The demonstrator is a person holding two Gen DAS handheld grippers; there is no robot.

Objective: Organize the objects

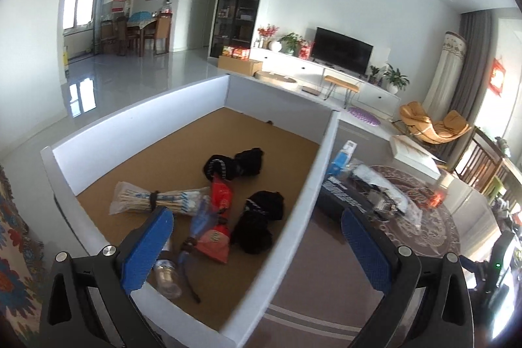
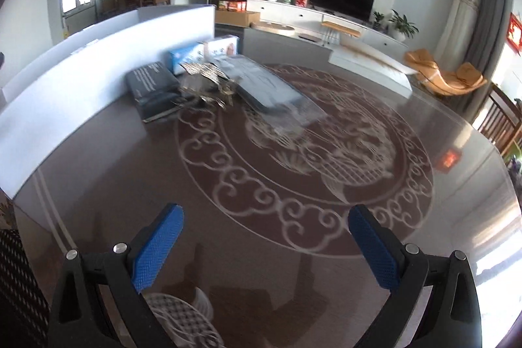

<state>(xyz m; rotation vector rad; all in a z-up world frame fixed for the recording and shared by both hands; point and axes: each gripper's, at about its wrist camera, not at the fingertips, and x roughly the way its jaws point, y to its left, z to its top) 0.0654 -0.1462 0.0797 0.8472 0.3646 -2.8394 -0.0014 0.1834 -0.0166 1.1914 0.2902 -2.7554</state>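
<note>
Partway there: the box (image 1: 195, 93) already holds sticks (image 1: 153, 196), red packets (image 1: 217, 217) and black bundles (image 1: 257, 217), while a pile (image 2: 208, 80) waits on the bench (image 2: 293, 185) beside it (both grippers' jaws apart, empty).

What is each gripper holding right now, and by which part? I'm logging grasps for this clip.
Nothing is held. The left gripper is open above the white box, and the right gripper is open above the glass table.
</note>
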